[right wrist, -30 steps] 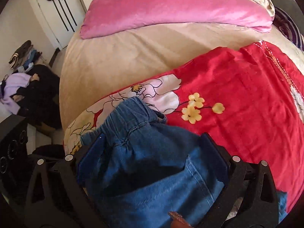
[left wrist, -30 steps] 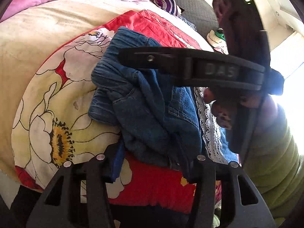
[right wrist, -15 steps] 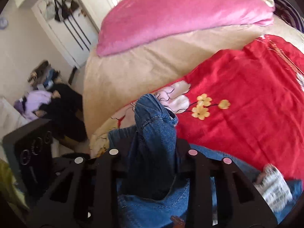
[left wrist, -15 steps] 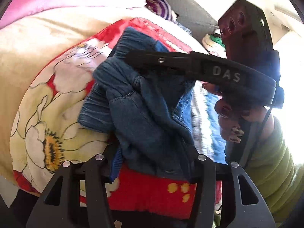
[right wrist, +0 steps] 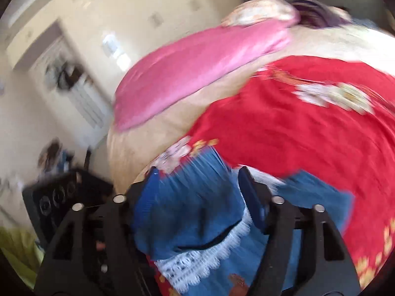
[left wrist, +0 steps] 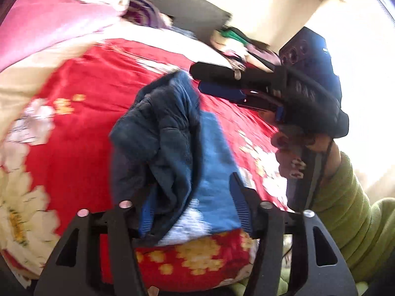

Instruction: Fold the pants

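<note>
The blue denim pants [left wrist: 167,135] lie bunched on the red flowered blanket [left wrist: 81,123], white lace hem nearest me. My left gripper [left wrist: 192,204] straddles the bunch and its jaws are opening. Dark denim drapes over its left pad, while the ribbed right pad [left wrist: 240,197] shows bare. My right gripper [left wrist: 197,77] hovers just right of the bunch's far tip with its blue pad uncovered. In the right wrist view the right gripper [right wrist: 197,187] is also opening, with the pants [right wrist: 192,204] lying between its fingers and both pad faces visible. Both views are blurred.
A pink pillow [right wrist: 197,61] lies across the head of the bed on a beige sheet [right wrist: 153,135]. A hand in a green sleeve [left wrist: 345,209] holds the right gripper. Left of the bed are a black box [right wrist: 56,197], a clothes pile and a white door [right wrist: 81,93].
Half a second ago the right jaws pinched a narrow fold of denim; now they stand wider. Both hands swung up and across the bed. The left gripper's right pad has come off the cloth.
</note>
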A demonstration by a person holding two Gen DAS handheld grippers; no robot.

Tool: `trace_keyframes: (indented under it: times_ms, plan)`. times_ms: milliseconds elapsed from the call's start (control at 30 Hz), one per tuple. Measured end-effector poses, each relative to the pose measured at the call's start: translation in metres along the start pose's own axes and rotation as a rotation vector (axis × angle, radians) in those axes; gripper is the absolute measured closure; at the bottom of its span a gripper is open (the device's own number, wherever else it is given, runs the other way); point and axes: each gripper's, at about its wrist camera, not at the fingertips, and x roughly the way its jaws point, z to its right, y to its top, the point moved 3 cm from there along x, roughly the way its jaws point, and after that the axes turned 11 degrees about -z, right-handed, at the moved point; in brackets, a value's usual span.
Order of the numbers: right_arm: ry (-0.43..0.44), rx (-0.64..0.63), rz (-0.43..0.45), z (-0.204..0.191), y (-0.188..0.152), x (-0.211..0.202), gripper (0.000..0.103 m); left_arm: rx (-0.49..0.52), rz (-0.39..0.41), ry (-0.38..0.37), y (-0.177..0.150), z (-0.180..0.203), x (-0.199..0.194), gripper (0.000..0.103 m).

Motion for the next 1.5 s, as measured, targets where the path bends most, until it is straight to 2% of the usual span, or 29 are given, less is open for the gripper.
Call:
trace_keyframes:
  times_ms: [100, 167, 300, 400, 467, 500, 533, 567, 600, 633, 667, 800, 867, 1000, 1100, 1167, 1300, 1333, 1367, 1400, 1433, 1500]
  plan:
    - [-0.066, 0.102, 0.044, 0.027, -0.03, -0.025, 0.041, 0.101, -0.096, -0.038, -0.013, 0.026, 0.026, 0.045]
    - [-0.115, 0.129, 0.033, 0.036, -0.043, -0.028, 0.04, 0.134, -0.123, -0.044, -0.018, 0.032, 0.03, 0.045]
    - [-0.149, 0.154, -0.004, 0.047, -0.06, -0.029, 0.039, 0.118, -0.062, -0.038, -0.016, 0.026, 0.009, 0.045]
    - [-0.15, 0.132, -0.021, 0.042, -0.056, -0.019, 0.038, 0.069, 0.024, 0.066, -0.009, 0.006, -0.017, 0.045]
    - [-0.143, 0.123, -0.042, 0.041, -0.056, -0.012, 0.038, 0.034, 0.037, 0.135, -0.011, -0.006, -0.027, 0.047]
    - [-0.144, 0.115, -0.056, 0.039, -0.056, -0.008, 0.038, 0.017, 0.04, 0.177, -0.009, -0.015, -0.027, 0.051]
    - [-0.153, 0.096, -0.08, 0.036, -0.057, -0.001, 0.038, 0.009, 0.04, 0.195, -0.005, -0.018, -0.024, 0.06]
    - [-0.164, 0.081, -0.094, 0.032, -0.06, -0.001, 0.04, 0.001, 0.032, 0.204, -0.003, -0.021, -0.022, 0.066]
    - [-0.19, 0.062, -0.119, 0.03, -0.064, 0.003, 0.047, -0.007, 0.02, 0.21, -0.001, -0.022, -0.018, 0.069]
    - [-0.243, 0.037, -0.16, 0.03, -0.068, 0.009, 0.065, -0.009, 0.004, 0.206, 0.002, -0.022, -0.011, 0.073]
    - [-0.273, 0.023, -0.191, 0.03, -0.073, 0.013, 0.069, 0.005, -0.006, 0.2, 0.006, -0.017, -0.003, 0.074]
    - [-0.314, 0.006, -0.23, 0.03, -0.086, 0.018, 0.07, 0.086, -0.084, 0.258, -0.006, -0.002, 0.027, 0.074]
    - [-0.307, -0.001, -0.244, 0.03, -0.088, 0.015, 0.068, 0.102, -0.115, 0.281, -0.015, 0.0, 0.035, 0.074]
    - [-0.297, -0.041, -0.147, 0.018, -0.065, -0.011, 0.066, 0.1, -0.119, 0.258, -0.025, 0.001, 0.03, 0.074]
    - [-0.313, -0.102, -0.127, 0.01, -0.039, -0.01, 0.066, 0.103, -0.128, 0.26, -0.028, 0.002, 0.032, 0.074]
    - [-0.333, -0.147, -0.163, 0.012, -0.023, 0.007, 0.066, 0.106, -0.13, 0.261, -0.03, 0.003, 0.033, 0.074]
    - [-0.309, -0.187, -0.306, 0.025, -0.012, 0.052, 0.068, 0.113, -0.137, 0.264, -0.035, 0.007, 0.033, 0.074]
    - [-0.314, -0.198, -0.337, 0.027, -0.013, 0.062, 0.07, 0.114, -0.138, 0.266, -0.035, 0.007, 0.033, 0.074]
    - [-0.323, -0.203, -0.357, 0.029, -0.015, 0.068, 0.085, 0.115, -0.137, 0.267, -0.036, 0.008, 0.033, 0.074]
    - [-0.341, -0.21, -0.375, 0.031, -0.019, 0.075, 0.096, 0.113, -0.136, 0.265, -0.036, 0.008, 0.033, 0.074]
    - [-0.356, -0.218, -0.365, 0.028, -0.022, 0.075, 0.1, 0.111, -0.136, 0.26, -0.036, 0.007, 0.033, 0.074]
    - [-0.389, -0.233, -0.324, 0.019, -0.024, 0.068, 0.1, 0.104, -0.137, 0.249, -0.037, 0.007, 0.032, 0.074]
